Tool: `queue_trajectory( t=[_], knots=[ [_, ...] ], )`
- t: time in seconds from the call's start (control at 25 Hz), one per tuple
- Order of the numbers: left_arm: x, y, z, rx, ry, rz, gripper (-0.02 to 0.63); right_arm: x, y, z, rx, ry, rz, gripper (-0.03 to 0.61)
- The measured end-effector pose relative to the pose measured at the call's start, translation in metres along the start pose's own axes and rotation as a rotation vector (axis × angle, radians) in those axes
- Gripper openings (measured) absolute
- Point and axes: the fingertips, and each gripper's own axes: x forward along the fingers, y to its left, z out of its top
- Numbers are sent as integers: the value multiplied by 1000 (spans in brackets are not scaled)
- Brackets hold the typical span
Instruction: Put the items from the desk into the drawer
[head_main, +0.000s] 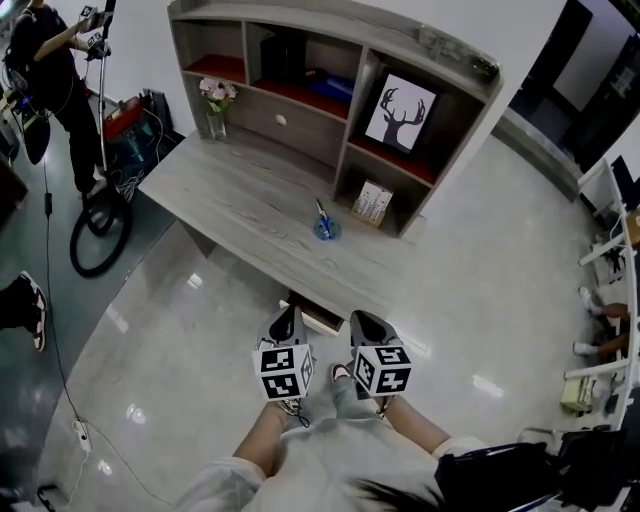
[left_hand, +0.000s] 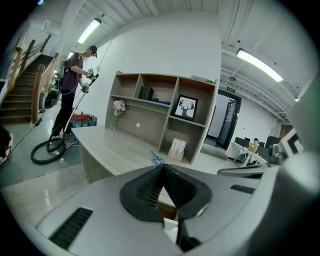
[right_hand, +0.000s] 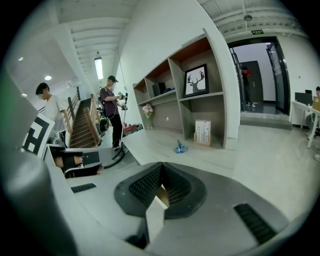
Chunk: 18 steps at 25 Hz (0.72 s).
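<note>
Blue scissors (head_main: 325, 228) lay on the worktop (head_main: 230, 200) near its back edge. Nothing seemed stowed yet. My left gripper (head_main: 288, 318) and right gripper (head_main: 366, 324) had their fingers closed, empty.

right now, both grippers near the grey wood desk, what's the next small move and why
Probably reach the right gripper forward and open it over the blue-handled scissors. Both it and the left gripper are shut, empty and short of the grey wood desk, where the scissors lie.

What may be scissors (head_main: 325, 228) lie on the bench (head_main: 240, 200), before a box (head_main: 372, 202) in the shelf unit (head_main: 455, 110). A vase (head_main: 216, 122) stands further left.
</note>
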Motion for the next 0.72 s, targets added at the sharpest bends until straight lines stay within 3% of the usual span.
queue_trajectory(
  t=[0.28, 0.72],
  knots=[
    [24, -12, 7, 3, 3, 30, -3, 23, -15, 15, 7, 8, 57, -2],
    [40, -11, 20, 22, 0, 56, -3, 44, -26, 33, -34, 3, 56, -2]
  ],
)
